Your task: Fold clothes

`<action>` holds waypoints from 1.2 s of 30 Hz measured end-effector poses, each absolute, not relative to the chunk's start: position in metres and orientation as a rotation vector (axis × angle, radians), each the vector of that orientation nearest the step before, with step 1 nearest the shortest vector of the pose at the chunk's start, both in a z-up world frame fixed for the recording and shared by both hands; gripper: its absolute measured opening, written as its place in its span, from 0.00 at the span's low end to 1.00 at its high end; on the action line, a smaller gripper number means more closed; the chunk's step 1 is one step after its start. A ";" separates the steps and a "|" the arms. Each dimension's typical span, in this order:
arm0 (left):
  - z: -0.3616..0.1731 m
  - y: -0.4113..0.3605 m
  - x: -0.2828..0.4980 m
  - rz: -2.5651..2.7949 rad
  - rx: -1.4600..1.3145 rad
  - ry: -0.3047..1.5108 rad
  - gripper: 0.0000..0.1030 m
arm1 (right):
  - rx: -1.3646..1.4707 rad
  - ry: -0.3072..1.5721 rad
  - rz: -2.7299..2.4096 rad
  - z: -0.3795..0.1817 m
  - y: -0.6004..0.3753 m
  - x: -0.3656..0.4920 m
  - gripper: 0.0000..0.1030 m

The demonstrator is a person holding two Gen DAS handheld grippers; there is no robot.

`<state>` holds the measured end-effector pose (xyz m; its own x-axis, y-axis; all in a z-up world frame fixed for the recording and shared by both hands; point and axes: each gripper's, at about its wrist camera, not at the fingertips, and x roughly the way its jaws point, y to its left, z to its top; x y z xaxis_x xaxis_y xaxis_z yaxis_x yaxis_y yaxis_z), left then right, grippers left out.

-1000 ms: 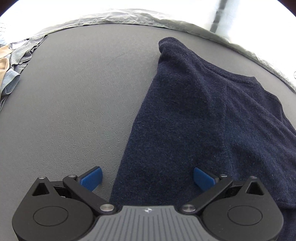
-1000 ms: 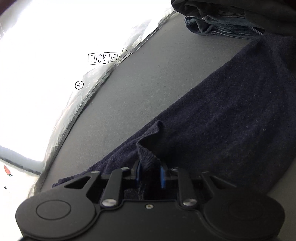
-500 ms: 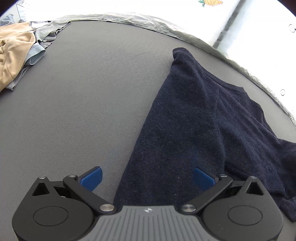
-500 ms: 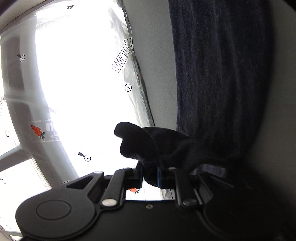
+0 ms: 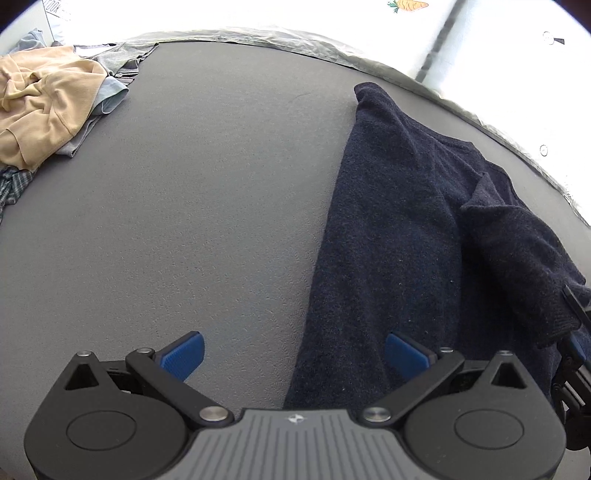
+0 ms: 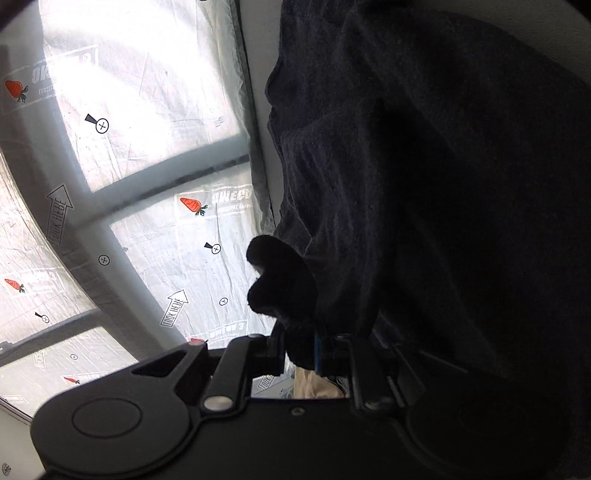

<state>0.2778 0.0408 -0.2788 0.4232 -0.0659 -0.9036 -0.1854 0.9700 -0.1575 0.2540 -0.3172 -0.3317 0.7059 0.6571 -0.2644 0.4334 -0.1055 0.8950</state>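
Grey and finely textured, the surface [image 5: 207,206] fills most of the left wrist view, and its wide middle and left stretch lies bare from the near edge up to the curved far edge, which is lined with crinkled silver sheeting [image 5: 295,35]. One navy sweater [image 5: 399,236] lies along the right side of that surface, its long left edge running straight from the near rim up to a rounded tip close to the far edge, and one sleeve [image 5: 524,258] is folded back across the body toward the right rim. One loose heap of other clothes [image 5: 48,107], tan on top with grey, pale blue and plaid pieces under it, sits at the far left corner, well apart from the sweater. Two grippers are in play. The left gripper [image 5: 293,352] hangs above the sweater's near left edge with its blue pads [image 5: 183,354] spread wide and nothing between them; one pad is over bare surface, the other over the knit. The right gripper [image 6: 299,350] is clamped on a bunched fold of the sweater's cloth [image 6: 284,284], which bulges out past its fingers, while the rest of the garment hangs dark to the right, beside the printed silver sheeting.
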 end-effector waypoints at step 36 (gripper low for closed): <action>-0.305 0.053 0.224 0.018 -0.102 1.299 1.00 | 1.682 1.085 0.112 -0.322 -0.259 0.210 0.21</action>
<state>0.2235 0.0529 -0.3048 0.2694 -0.0439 -0.9620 -0.0706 0.9954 -0.0652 0.2098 -0.2587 -0.3221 0.5796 0.6959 -0.4240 0.5941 -0.0048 0.8044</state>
